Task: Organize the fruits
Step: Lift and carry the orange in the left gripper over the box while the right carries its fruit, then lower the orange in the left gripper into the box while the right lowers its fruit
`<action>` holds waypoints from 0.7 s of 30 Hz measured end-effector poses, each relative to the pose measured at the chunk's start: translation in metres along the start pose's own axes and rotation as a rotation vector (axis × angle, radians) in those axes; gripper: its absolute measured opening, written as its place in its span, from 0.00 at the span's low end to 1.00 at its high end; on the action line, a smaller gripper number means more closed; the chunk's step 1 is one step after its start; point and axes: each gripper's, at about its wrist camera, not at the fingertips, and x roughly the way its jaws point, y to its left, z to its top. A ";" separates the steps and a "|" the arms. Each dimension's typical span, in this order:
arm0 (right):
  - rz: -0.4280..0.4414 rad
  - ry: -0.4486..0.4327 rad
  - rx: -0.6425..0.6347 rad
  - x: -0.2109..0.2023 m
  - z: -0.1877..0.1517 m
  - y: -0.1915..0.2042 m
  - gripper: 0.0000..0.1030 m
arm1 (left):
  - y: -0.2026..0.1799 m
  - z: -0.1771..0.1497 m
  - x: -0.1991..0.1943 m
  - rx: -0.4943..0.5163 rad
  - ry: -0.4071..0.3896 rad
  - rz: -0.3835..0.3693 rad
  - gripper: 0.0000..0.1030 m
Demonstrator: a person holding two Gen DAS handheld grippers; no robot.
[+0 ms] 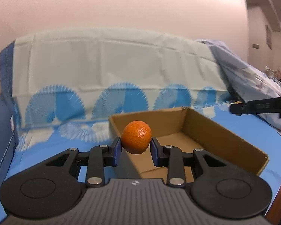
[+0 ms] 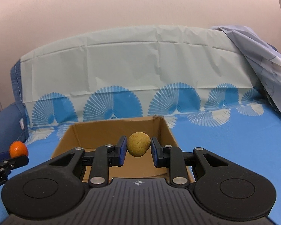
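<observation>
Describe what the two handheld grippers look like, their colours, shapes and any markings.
Both match. The left gripper and right gripper are matte black plastic, each with two blue-padded fingers on linked bars with silver rivets. Behind them sit two rounded lobes with circular discs and a grey ribbed plate bearing a small compass-like emblem. No cables or sleeves show.

A blue cloth [image 2: 234,150] with white fan prints fills the lower frame; a pale fan-patterned sheet [image 2: 131,65] drapes behind, beneath a pinkish wall [image 2: 140,3].
</observation>
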 end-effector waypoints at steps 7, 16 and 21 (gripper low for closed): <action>-0.011 0.023 -0.023 0.008 -0.003 0.006 0.28 | -0.012 -0.001 0.005 0.012 -0.013 -0.038 0.35; -0.018 0.041 -0.048 0.014 -0.005 0.015 0.28 | -0.018 -0.004 0.010 0.023 -0.007 -0.057 0.35; -0.014 0.045 -0.063 0.015 -0.006 0.019 0.28 | -0.020 -0.005 0.011 0.033 0.000 -0.060 0.35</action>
